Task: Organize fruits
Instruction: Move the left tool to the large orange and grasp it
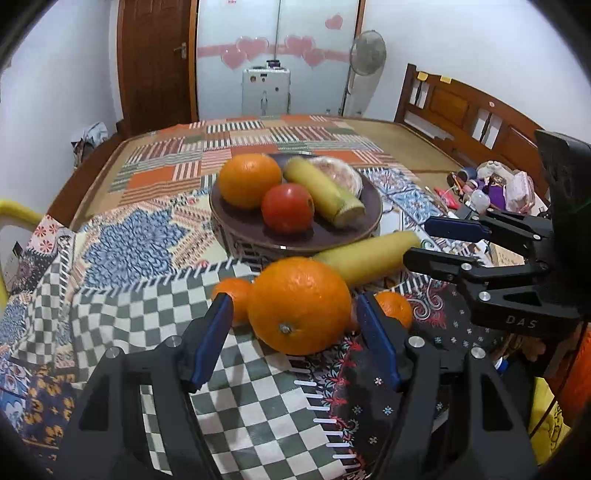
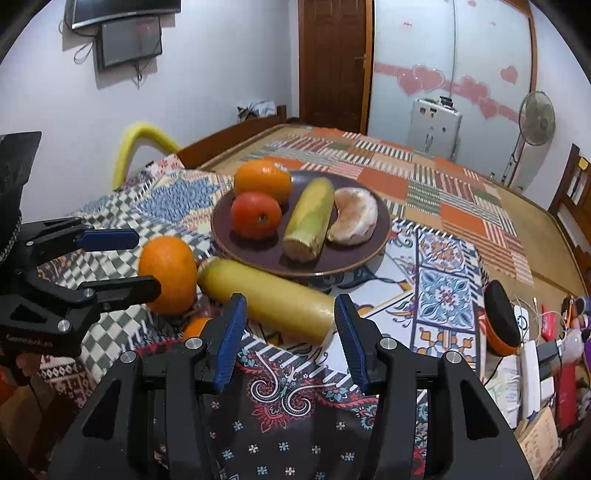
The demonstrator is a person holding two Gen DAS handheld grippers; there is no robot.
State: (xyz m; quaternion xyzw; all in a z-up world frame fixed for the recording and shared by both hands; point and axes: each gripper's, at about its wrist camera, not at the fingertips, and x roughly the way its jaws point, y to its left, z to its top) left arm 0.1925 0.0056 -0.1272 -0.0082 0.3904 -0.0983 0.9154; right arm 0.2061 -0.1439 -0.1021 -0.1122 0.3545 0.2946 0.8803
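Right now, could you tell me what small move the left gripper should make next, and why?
Probably ease the left gripper forward around the big orange, then close. Its jaws stand open with the orange just ahead, pads not touching, and the plate behind holds fruit already.

White walls [image 2: 221,74] enclose the room. A brown wooden door [image 1: 155,66] stands beside frosted sliding panels [image 1: 277,55] decorated with pink hearts. A pedestal fan [image 1: 365,55] and a white appliance [image 1: 266,90] stand before the panels. A wooden headboard [image 1: 461,110] runs along the bed's right edge. Two dark screens [image 2: 125,26] hang on the wall.
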